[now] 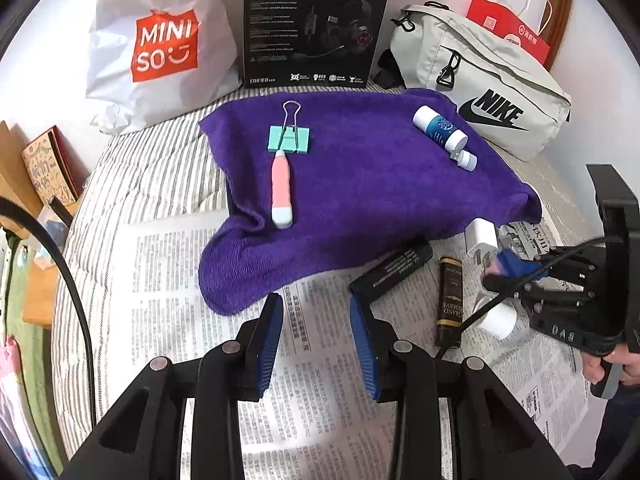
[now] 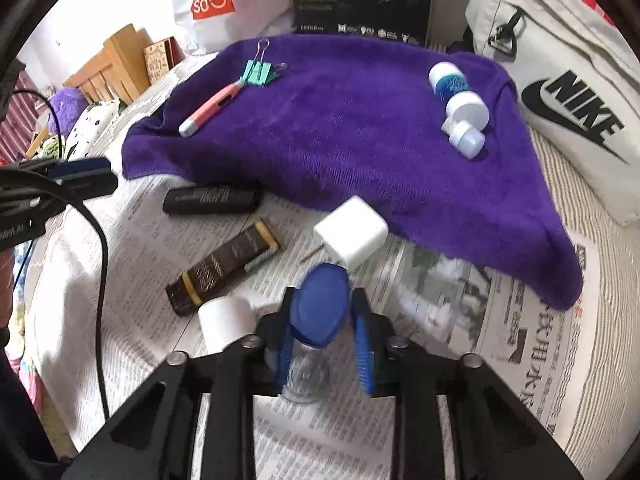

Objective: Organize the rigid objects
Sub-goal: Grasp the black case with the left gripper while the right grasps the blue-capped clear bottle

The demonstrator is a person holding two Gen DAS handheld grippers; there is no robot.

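A purple towel (image 1: 360, 184) (image 2: 340, 128) carries a teal binder clip (image 1: 289, 138) (image 2: 259, 73), a pink pen-shaped thing (image 1: 281, 188) (image 2: 212, 109), a blue-and-white tube (image 1: 438, 128) (image 2: 456, 90) and a small white cap (image 1: 467, 159) (image 2: 467, 140). On the newspaper lie a black tube (image 1: 394, 270) (image 2: 210, 199), a dark gold-lettered bar (image 1: 450, 300) (image 2: 224, 266), a white charger (image 1: 482, 240) (image 2: 352, 236) and a white cylinder (image 1: 498, 318) (image 2: 224, 320). My left gripper (image 1: 316, 340) is open and empty above the newspaper. My right gripper (image 2: 324, 336) (image 1: 516, 276) is shut on a clear bottle with a blue cap (image 2: 320, 308).
A Miniso bag (image 1: 160, 48), a black headset box (image 1: 316, 24) and a white Nike bag (image 1: 488, 92) (image 2: 568, 92) stand along the back. A wooden bed frame (image 2: 116, 64) and soft toys are at the left. A black cable (image 2: 96, 248) crosses the left side.
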